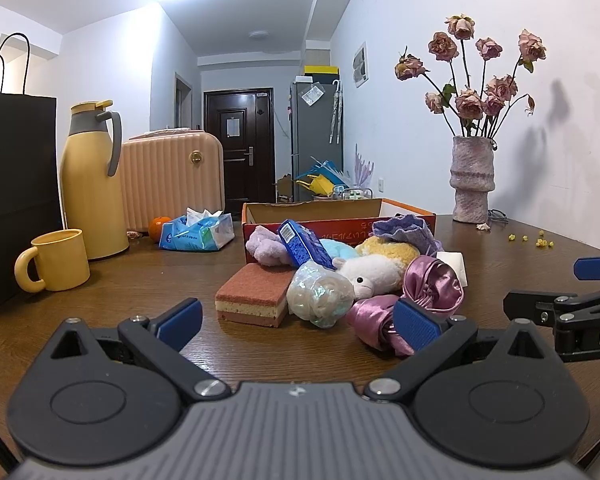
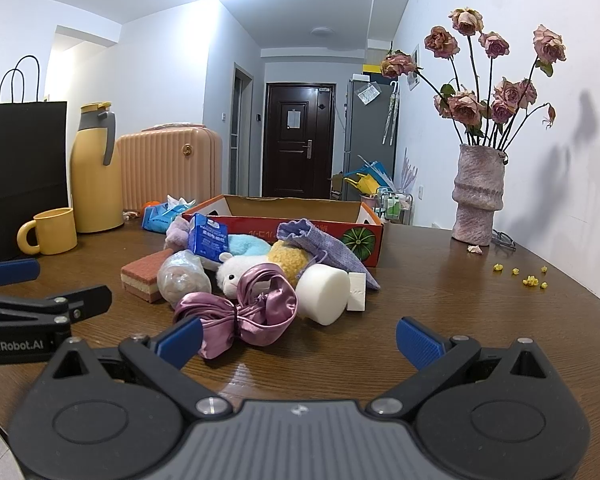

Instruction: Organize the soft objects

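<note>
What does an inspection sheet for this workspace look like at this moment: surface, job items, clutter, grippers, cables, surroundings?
Surface: brown wooden table, small yellow bits scattered near the wall.
Job's things: pile in front of an open cardboard box: pink satin bow, white plush toy, layered sponge, white foam cylinder, purple pouch, blue carton.
Clutter: yellow mug, yellow thermos, tissue pack, orange, black paper bag.
Grippers: left gripper open, holding nothing; right gripper open, holding nothing.
Cables: dark cord behind the vase.
Surroundings: pink suitcase, dark door, fridge.
</note>
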`<action>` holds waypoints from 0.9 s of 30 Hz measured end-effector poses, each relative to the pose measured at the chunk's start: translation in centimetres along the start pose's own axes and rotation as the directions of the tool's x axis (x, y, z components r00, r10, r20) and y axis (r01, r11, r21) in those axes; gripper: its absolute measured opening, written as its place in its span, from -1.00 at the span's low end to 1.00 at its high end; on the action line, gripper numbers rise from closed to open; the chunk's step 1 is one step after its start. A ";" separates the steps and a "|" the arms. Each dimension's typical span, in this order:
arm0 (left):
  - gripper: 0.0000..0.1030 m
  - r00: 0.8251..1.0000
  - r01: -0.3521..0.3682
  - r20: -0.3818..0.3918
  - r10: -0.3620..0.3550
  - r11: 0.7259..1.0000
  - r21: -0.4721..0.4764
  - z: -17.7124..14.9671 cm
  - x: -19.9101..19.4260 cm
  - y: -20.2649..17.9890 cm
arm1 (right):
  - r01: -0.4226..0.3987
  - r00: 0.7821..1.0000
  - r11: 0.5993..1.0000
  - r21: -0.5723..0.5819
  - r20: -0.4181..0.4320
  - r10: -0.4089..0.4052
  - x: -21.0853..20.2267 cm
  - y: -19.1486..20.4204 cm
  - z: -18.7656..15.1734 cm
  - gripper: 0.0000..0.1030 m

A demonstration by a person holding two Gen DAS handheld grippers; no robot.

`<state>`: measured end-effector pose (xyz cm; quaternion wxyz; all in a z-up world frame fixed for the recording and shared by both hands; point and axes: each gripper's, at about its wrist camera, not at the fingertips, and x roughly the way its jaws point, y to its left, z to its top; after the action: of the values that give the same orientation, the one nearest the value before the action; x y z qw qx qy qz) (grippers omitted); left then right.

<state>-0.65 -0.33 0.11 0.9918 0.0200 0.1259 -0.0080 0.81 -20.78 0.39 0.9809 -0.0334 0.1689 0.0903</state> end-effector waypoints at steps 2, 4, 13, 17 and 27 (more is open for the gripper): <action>1.00 1.000 0.000 0.000 0.000 1.000 0.000 0.0 0.0 0.0 | 0.000 1.000 1.000 0.000 0.000 0.000 0.0 0.0 0.0 1.00; 1.00 1.000 0.000 0.000 0.000 1.000 0.000 0.0 0.1 0.0 | 0.000 1.000 1.000 0.000 0.000 0.000 0.0 0.0 0.0 1.00; 1.00 1.000 0.001 0.001 -0.001 1.000 0.000 0.0 0.1 0.1 | -0.001 1.000 1.000 0.001 -0.002 0.001 0.1 0.1 -0.1 1.00; 1.00 1.000 -0.002 -0.001 0.002 1.000 -0.003 0.1 0.1 0.5 | -0.002 1.000 1.000 -0.002 -0.005 0.002 0.3 0.3 -0.1 1.00; 1.00 1.000 -0.011 -0.006 0.011 1.000 -0.011 -0.2 0.4 2.1 | -0.007 1.000 1.000 -0.014 -0.018 0.007 0.8 0.4 0.2 1.00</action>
<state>-0.25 1.73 -0.08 0.9916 0.0152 0.1287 -0.0019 1.55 -20.20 0.31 0.9788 -0.0405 0.1771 0.0946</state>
